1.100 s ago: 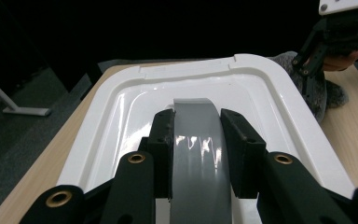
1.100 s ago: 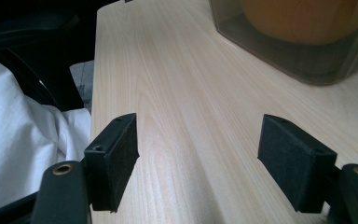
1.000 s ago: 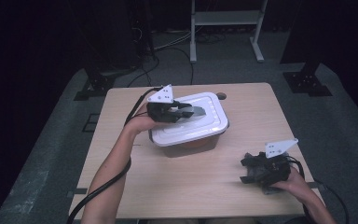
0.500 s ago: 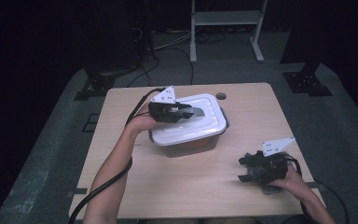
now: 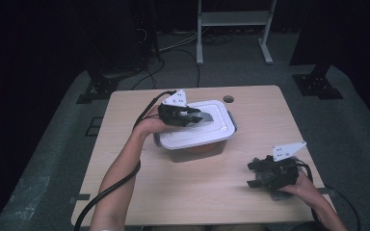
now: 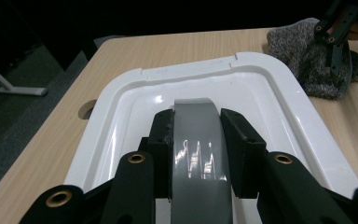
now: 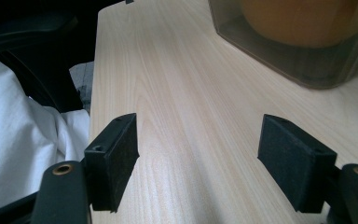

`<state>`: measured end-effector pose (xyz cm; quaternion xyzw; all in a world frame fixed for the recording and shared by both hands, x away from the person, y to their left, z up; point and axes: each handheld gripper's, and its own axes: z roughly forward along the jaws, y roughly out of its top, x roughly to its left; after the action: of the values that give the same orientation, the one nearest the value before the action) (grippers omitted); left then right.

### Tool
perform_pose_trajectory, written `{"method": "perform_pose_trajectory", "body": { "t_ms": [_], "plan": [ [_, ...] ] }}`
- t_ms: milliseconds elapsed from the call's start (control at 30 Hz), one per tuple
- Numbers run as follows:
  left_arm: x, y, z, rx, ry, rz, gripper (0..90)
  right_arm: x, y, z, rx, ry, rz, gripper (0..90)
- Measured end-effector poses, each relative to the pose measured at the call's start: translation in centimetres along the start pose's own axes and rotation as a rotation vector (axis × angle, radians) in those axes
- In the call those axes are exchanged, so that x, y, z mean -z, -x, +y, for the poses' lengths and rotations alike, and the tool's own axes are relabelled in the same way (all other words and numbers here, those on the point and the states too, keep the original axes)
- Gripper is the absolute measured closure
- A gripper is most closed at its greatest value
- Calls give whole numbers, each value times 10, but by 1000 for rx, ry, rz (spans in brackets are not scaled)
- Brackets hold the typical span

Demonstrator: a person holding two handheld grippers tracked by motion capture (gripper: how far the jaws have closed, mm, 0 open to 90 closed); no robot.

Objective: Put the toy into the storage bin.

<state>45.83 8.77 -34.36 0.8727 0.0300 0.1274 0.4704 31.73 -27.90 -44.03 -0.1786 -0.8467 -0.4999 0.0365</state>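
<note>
Grip on the grey curved plastic handle (image 6: 196,154) of the white rectangular plastic lid (image 5: 198,126) is what this step seems to rest on: the left claw (image 5: 196,117) is clamped on that handle from both sides, and the lid sits on the clear plastic container (image 5: 197,144) at the middle of the light wooden table (image 5: 192,192). To do it well, I judge the lift should go straight up and level, so the rim frees evenly all round and the box below does not drag along. Nearest the person, at the table's right front corner, the right claw (image 5: 254,174) rests with its jaws wide apart and nothing between them, well apart from the container. The left gripper view shows the pads (image 6: 162,140) pressing the handle's flanks, and beyond the lid a grey woolly cloth (image 6: 307,56) under the other hand. The right gripper view shows what the lid hides from above: something orange (image 7: 303,18) inside the container's clear wall.
</note>
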Motion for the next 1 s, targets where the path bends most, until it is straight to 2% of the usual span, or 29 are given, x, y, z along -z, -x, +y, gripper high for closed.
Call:
{"method": "perform_pose_trajectory", "body": {
  "t_ms": [167,300,400,833,1000],
  "plan": [
    [0,1,0,-2,-1,8,651,0,-1,0,-1,0,-1,276],
    [3,1,2,-9,6,6,586,0,-1,1,-1,-2,0,277],
    [6,2,3,2,19,7,535,-1,-1,1,0,-1,-1,276],
    [37,11,4,52,117,65,307,3,-1,1,-1,9,-16,276],
    [49,17,-4,62,125,85,255,2,0,1,-4,1,-16,276]
  ]
}}
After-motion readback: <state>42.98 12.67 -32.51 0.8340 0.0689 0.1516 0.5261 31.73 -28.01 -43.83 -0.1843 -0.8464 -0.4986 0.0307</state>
